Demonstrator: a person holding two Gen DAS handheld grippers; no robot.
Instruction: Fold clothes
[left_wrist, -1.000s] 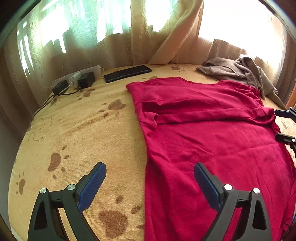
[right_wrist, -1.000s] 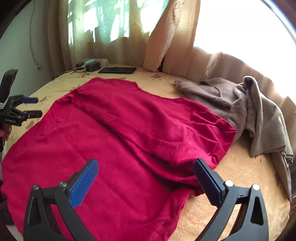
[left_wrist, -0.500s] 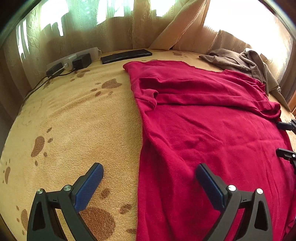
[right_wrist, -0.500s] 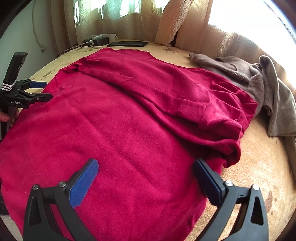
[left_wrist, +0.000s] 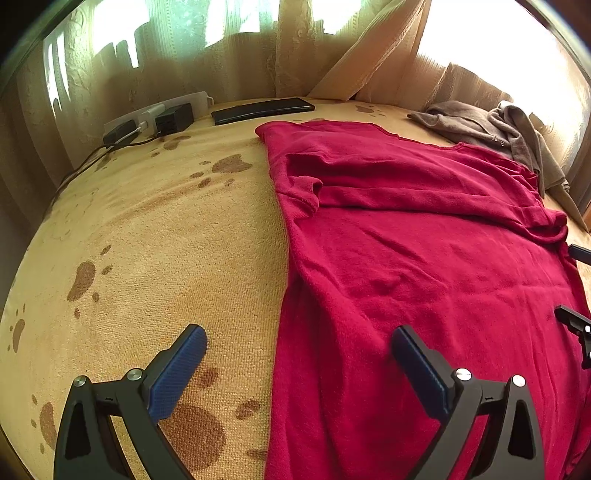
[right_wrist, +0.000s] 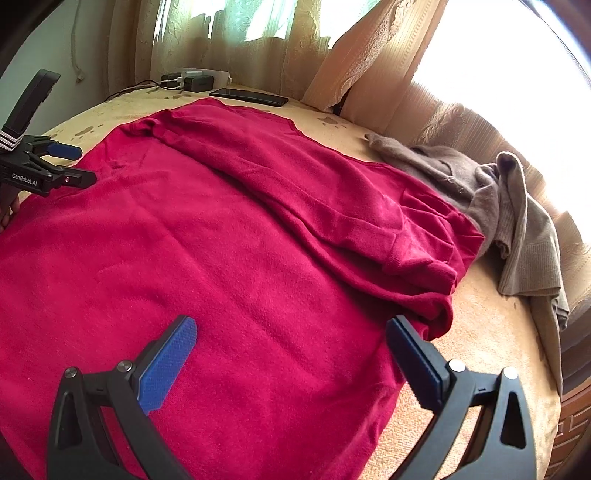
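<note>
A red sweater (left_wrist: 424, 258) lies flat on the paw-print bed cover (left_wrist: 147, 229), with both sleeves folded across its upper part. My left gripper (left_wrist: 298, 332) is open and hovers astride the sweater's left edge, one finger over the cover and one over the cloth. In the right wrist view the same sweater (right_wrist: 240, 240) fills the middle. My right gripper (right_wrist: 291, 323) is open above the sweater's lower right part, with nothing between its pads. Each gripper shows in the other's view: the right gripper (left_wrist: 576, 288) at the frame's edge, the left gripper (right_wrist: 79, 166) at the far left.
A grey-brown sweater (right_wrist: 498, 206) lies crumpled at the far right of the bed, touching the red one. A black phone (left_wrist: 262, 110) and a power strip with chargers (left_wrist: 162, 120) sit by the curtains at the back. The bed's edge drops off at the right.
The right gripper has sunk a little closer to the red sweater, which now looks larger in its view. The left gripper has rolled slightly and stays over the left edge.
</note>
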